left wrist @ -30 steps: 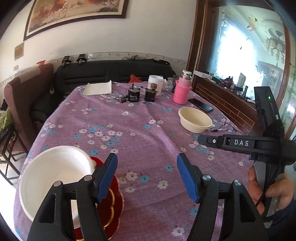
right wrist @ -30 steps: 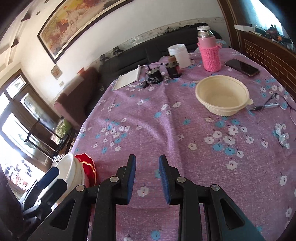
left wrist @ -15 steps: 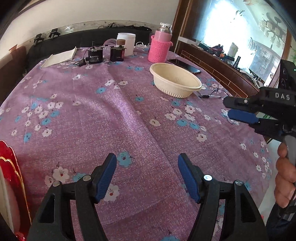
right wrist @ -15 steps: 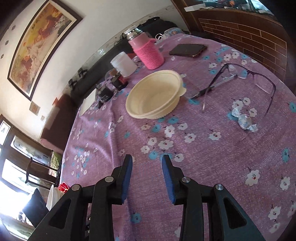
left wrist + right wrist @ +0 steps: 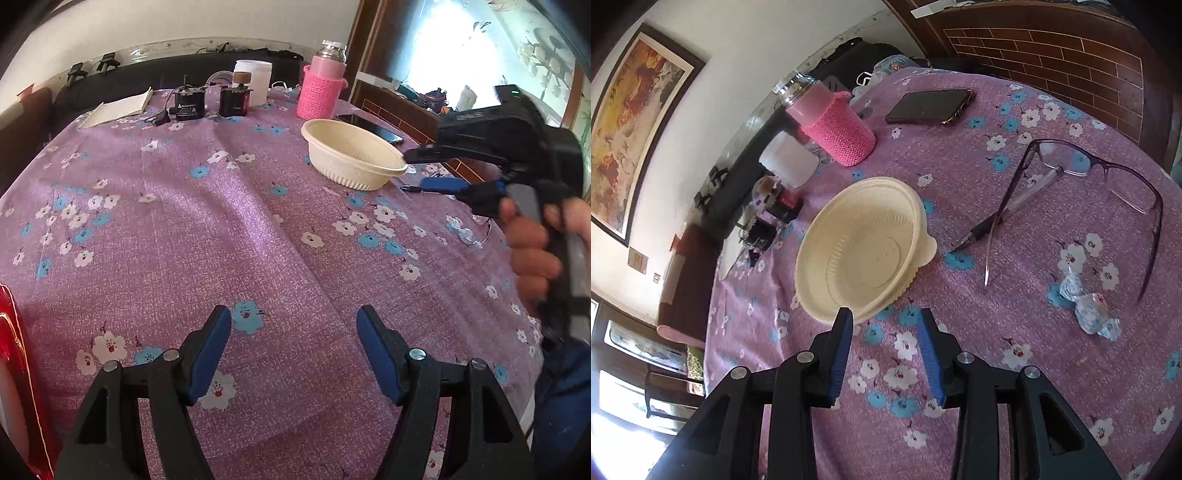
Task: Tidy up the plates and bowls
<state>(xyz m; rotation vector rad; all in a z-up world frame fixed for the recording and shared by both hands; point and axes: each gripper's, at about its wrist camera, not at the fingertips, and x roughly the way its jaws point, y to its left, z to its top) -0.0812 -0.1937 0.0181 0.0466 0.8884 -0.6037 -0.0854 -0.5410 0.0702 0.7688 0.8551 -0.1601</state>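
Observation:
A cream plastic bowl stands upright and empty on the purple flowered tablecloth, at the right side of the table. In the right wrist view the bowl sits just ahead of my right gripper, which is open and empty, its left pad near the bowl's near rim. In the left wrist view my right gripper hovers at the bowl's right edge. My left gripper is open and empty over bare cloth. A red plate's edge shows at the far left.
A pink knit-covered flask, white jar, two black motors, a notebook and a phone stand behind the bowl. Glasses, a pen and wrapped candies lie to its right.
Both grippers have moved right, toward the cream bowl. The right gripper has opened wider and now reaches the bowl's rim. The white bowl and red plates have slid out of the left view.

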